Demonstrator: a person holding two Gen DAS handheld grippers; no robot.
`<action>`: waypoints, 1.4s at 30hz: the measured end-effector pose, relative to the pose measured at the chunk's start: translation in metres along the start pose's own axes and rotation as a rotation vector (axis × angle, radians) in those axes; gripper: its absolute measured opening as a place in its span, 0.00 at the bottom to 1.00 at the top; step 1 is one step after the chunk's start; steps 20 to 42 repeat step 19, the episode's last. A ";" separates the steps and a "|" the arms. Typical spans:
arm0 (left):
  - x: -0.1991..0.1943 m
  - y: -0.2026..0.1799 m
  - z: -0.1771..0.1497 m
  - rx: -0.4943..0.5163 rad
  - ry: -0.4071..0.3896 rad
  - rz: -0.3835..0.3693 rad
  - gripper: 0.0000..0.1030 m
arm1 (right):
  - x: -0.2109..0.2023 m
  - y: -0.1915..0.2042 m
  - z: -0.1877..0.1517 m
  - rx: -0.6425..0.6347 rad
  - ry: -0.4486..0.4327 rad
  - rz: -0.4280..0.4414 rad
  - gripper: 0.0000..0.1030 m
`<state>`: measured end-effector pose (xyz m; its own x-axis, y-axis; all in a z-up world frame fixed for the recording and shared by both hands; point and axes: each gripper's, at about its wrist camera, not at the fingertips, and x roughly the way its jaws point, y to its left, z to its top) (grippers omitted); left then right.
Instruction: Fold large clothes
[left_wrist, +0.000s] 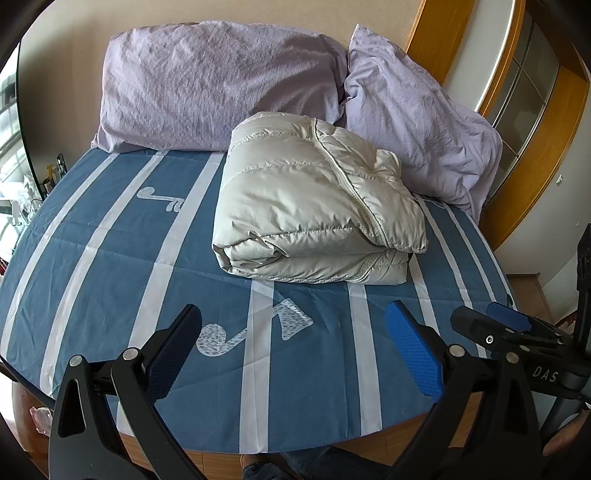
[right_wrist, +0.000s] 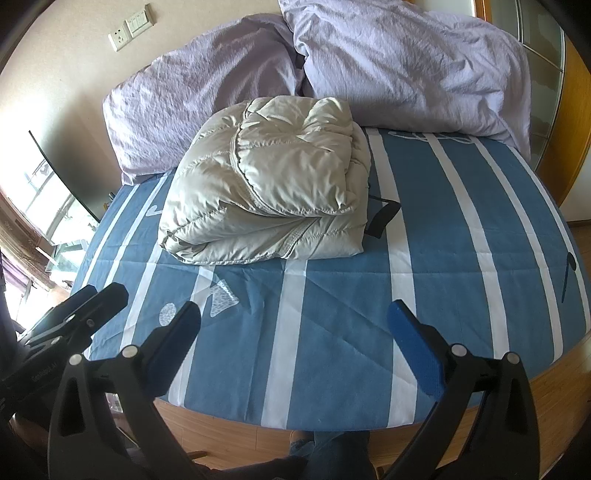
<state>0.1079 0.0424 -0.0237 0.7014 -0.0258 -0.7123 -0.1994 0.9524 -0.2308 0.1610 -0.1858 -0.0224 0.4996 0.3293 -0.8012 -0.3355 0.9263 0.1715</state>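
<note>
A cream puffer jacket (left_wrist: 314, 206) lies folded into a thick bundle on the blue and white striped bed sheet (left_wrist: 110, 258), towards the pillows. It also shows in the right wrist view (right_wrist: 269, 184), with a black strap (right_wrist: 382, 218) sticking out at its right side. My left gripper (left_wrist: 291, 332) is open and empty, held above the near part of the bed, well short of the jacket. My right gripper (right_wrist: 291, 328) is open and empty too, beside the left one. The right gripper shows at the right edge of the left wrist view (left_wrist: 506, 325), and the left gripper at the left edge of the right wrist view (right_wrist: 85, 306).
Two lilac pillows (left_wrist: 218, 85) (left_wrist: 417, 122) lean at the head of the bed behind the jacket. The wooden bed frame (right_wrist: 554, 387) runs along the near edge. A wooden-framed glass door (left_wrist: 524, 85) stands at the right. A window (right_wrist: 44, 206) is at the left.
</note>
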 end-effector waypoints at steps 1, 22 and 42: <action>0.000 0.001 0.000 0.000 0.000 0.000 0.98 | 0.000 0.000 0.000 0.000 0.000 0.000 0.98; 0.000 -0.001 0.001 -0.002 -0.001 0.001 0.98 | 0.004 0.001 0.002 0.003 0.000 -0.005 0.98; 0.000 -0.001 0.001 -0.002 -0.001 0.001 0.98 | 0.004 0.001 0.002 0.003 0.000 -0.005 0.98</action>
